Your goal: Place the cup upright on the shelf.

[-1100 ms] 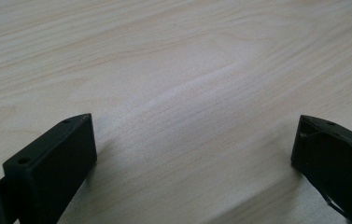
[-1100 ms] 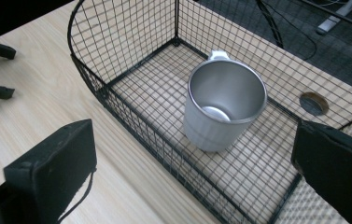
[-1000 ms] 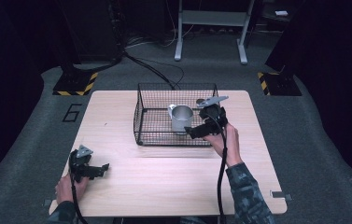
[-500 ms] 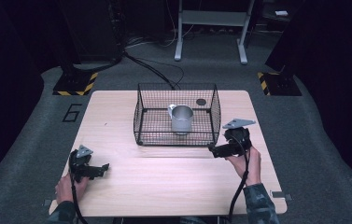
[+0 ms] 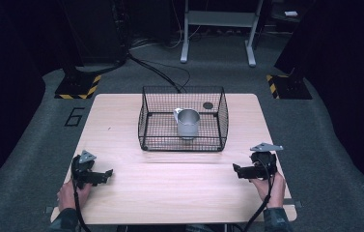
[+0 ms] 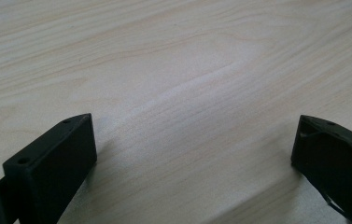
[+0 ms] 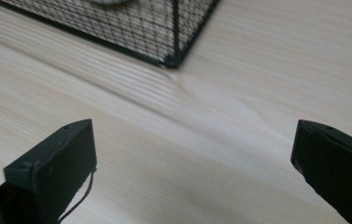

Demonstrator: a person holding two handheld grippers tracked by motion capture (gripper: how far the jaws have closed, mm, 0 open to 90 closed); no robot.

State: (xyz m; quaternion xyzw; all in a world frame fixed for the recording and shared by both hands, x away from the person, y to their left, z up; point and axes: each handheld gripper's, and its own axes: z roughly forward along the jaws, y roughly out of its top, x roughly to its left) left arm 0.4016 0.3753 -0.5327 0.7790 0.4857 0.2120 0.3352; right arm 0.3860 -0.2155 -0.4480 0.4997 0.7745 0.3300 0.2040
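A black wire basket stands on the far middle of the wooden table, and a shiny metal cup stands upright inside it. My left gripper rests near the table's front left, open, with bare wood between its jaws. My right gripper rests near the front right, open and holding nothing; in the right gripper view a corner of the basket lies ahead of the jaws.
A small dark round spot shows on the table behind the basket's far right corner. Beyond the table are a grey floor, a white stand's legs and black cables.
My right gripper has come back from the basket's right rim to the table's front right. The cup stays in the basket. The left gripper has not moved.
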